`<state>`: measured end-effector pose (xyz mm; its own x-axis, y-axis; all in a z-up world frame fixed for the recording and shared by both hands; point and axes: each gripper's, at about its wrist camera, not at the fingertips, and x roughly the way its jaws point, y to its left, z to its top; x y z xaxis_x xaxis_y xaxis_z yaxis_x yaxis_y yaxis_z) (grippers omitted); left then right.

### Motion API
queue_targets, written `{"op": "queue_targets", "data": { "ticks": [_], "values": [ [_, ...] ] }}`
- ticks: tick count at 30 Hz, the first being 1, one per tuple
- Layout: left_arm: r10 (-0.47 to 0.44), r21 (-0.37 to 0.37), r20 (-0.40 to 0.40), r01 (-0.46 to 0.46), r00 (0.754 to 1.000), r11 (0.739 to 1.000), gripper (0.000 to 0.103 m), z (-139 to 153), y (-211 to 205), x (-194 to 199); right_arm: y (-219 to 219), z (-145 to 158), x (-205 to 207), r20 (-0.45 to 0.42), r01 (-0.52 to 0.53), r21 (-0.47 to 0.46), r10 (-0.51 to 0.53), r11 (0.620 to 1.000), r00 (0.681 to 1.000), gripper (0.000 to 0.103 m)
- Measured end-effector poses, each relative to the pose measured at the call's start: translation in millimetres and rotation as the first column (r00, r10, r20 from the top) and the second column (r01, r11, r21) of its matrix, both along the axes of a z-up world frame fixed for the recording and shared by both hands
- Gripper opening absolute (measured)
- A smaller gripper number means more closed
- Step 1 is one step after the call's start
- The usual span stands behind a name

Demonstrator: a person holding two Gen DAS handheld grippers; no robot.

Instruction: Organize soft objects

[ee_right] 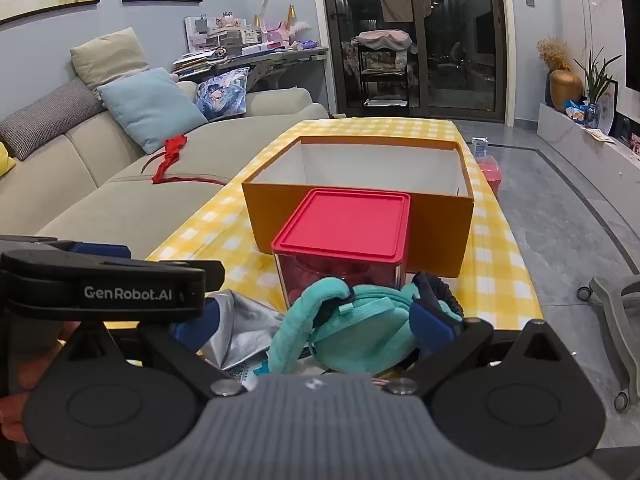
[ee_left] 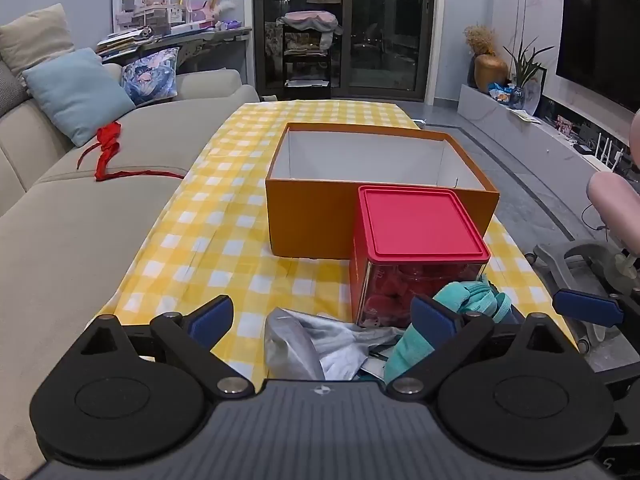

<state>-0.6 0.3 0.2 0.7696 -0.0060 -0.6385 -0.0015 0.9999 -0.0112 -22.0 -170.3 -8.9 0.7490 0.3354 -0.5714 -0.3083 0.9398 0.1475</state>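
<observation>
left wrist view: the left gripper (ee_left: 322,318) gapes wide over a silver cloth (ee_left: 308,344) on the checked surface (ee_left: 224,240), beside a teal pouch (ee_right: 352,332). the right gripper (ee_right: 316,326) is spread too, its left finger partly hidden. red-lidded jar (ee_right: 344,232) contents blur.

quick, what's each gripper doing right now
Left gripper: open, holding nothing, silver cloth between its fingers.
Right gripper: open, straddling the teal plush, not clamped.

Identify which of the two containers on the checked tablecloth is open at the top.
The large orange box is open, its white inside showing. The clear container in front of it is shut under a red lid.
</observation>
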Motion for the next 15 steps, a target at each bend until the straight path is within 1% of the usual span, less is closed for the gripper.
{"op": "queue_targets", "data": {
  "ticks": [4,5,8,12,15],
  "values": [
    [0.003,-0.016,-0.004,-0.003,1.0,1.0,0.103,0.0,3.5,-0.5,-2.0,0.0,2.4,-0.008,0.0,0.002,0.0,1.0,1.0,0.099],
    [0.001,-0.002,-0.002,-0.001,1.0,1.0,0.103,1.4,0.1,-0.8,-3.1,0.2,3.5,-0.008,0.0,0.003,0.0,1.0,1.0,0.099],
    [0.003,-0.004,-0.008,-0.003,1.0,1.0,0.103,1.8,-0.1,-1.8,-1.2,1.2,-2.2,0.016,0.001,-0.005,-0.001,1.0,1.0,0.099],
    [0.0,-0.001,-0.01,0.0,1.0,1.0,0.103,1.4,2.2,-0.3,0.9,0.0,-2.3,0.009,0.001,-0.007,-0.001,1.0,1.0,0.099],
    [0.002,-0.014,-0.028,-0.002,1.0,1.0,0.103,0.6,5.8,1.4,-0.1,-0.4,0.9,-0.004,-0.001,-0.001,0.001,1.0,1.0,0.099]
  ]
}}
